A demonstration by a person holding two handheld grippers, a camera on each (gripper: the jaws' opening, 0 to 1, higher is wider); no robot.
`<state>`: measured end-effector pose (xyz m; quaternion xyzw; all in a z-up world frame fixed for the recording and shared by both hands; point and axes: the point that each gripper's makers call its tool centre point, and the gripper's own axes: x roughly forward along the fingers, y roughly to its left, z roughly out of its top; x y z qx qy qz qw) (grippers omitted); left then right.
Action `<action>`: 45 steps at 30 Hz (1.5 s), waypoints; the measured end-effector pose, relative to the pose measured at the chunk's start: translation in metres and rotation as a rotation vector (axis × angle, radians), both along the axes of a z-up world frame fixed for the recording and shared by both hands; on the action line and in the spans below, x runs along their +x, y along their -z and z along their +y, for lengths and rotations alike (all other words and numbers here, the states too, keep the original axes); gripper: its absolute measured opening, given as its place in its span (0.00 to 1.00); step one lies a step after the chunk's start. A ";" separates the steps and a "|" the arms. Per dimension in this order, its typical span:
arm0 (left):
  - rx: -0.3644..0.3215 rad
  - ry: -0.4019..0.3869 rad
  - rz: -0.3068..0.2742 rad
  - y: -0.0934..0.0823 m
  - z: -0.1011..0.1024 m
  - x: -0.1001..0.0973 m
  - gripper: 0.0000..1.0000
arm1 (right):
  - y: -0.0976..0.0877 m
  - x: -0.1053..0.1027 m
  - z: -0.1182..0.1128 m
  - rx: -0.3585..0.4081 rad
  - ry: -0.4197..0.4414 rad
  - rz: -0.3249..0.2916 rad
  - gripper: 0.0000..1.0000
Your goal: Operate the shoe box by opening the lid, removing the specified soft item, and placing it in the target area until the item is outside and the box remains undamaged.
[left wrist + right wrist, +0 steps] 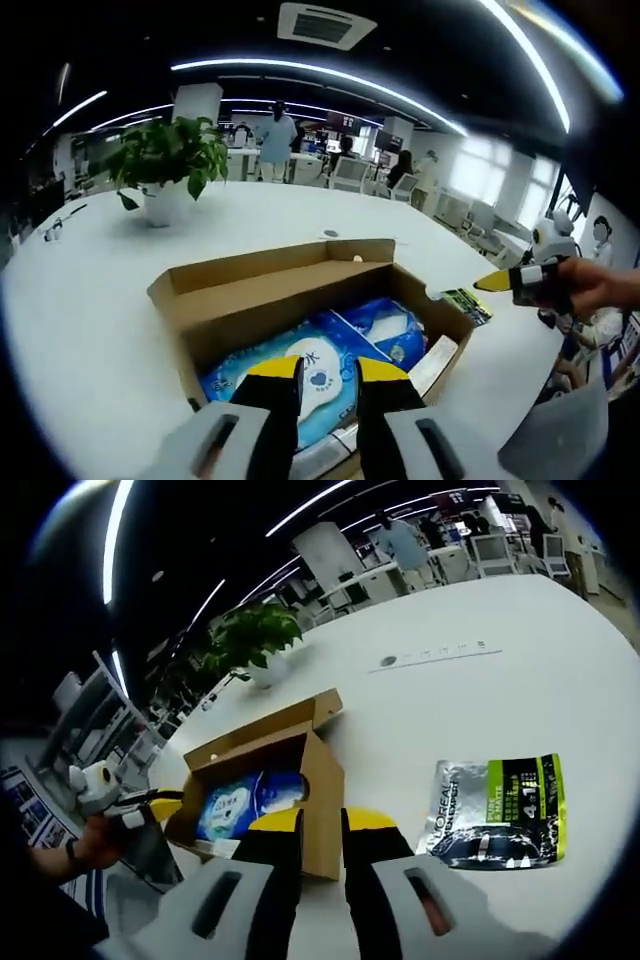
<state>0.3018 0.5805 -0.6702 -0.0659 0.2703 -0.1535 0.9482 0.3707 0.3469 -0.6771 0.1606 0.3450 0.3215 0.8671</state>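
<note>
On worktop (90, 300), open shoe box (300, 290) w/ blue soft pack (320, 375) inside, just beyond my left hand-held gripper (328, 372), jaws nearly together, pinching nothing. Right hand-held gripper (322, 825) likewise, beside box.

The box (300, 300) stands on the counter (90, 300) with its lid folded back on the far side. In the box lies a soft pack (320, 365), and beside it a second pack (390, 325). Behind the box, at the far left in the left gripper view, stands a potted plant (165, 165). In the right gripper view a flat pouch (495, 810) lies on the counter to the right of the box, apart from it.
</note>
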 end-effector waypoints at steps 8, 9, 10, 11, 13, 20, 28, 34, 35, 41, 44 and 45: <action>-0.006 -0.040 0.003 0.003 0.018 -0.011 0.20 | 0.002 -0.007 0.020 -0.027 -0.068 -0.004 0.14; -0.005 -0.045 0.003 0.003 0.021 -0.012 0.20 | 0.001 -0.008 0.023 -0.025 -0.076 -0.004 0.14; -0.005 -0.048 0.003 0.004 0.022 -0.013 0.20 | 0.001 -0.008 0.025 -0.025 -0.082 -0.004 0.14; -0.006 -0.055 0.005 0.003 0.025 -0.014 0.20 | 0.001 -0.009 0.029 -0.027 -0.091 -0.005 0.14; -0.016 -0.076 -0.003 0.001 0.030 -0.017 0.20 | -0.001 -0.011 0.035 -0.032 -0.107 -0.009 0.14; -0.009 -0.092 -0.006 0.004 0.040 -0.025 0.20 | -0.003 -0.018 0.055 -0.040 -0.161 -0.013 0.14; -0.013 -0.108 0.001 0.007 0.044 -0.034 0.20 | 0.001 -0.026 0.081 -0.040 -0.214 -0.003 0.14; -0.005 -0.114 -0.004 0.006 0.044 -0.034 0.20 | 0.004 -0.029 0.100 -0.033 -0.236 0.008 0.14; 0.008 -0.112 -0.003 0.007 0.043 -0.034 0.20 | 0.005 -0.028 0.102 -0.032 -0.238 0.011 0.14; 0.035 -0.117 0.006 0.014 0.048 -0.035 0.20 | 0.011 -0.030 0.127 -0.015 -0.247 0.021 0.14; 0.042 -0.133 0.003 0.014 0.052 -0.035 0.20 | 0.017 -0.034 0.140 -0.006 -0.251 0.036 0.14; 0.044 -0.135 0.005 0.014 0.053 -0.035 0.20 | 0.019 -0.035 0.144 -0.003 -0.251 0.044 0.14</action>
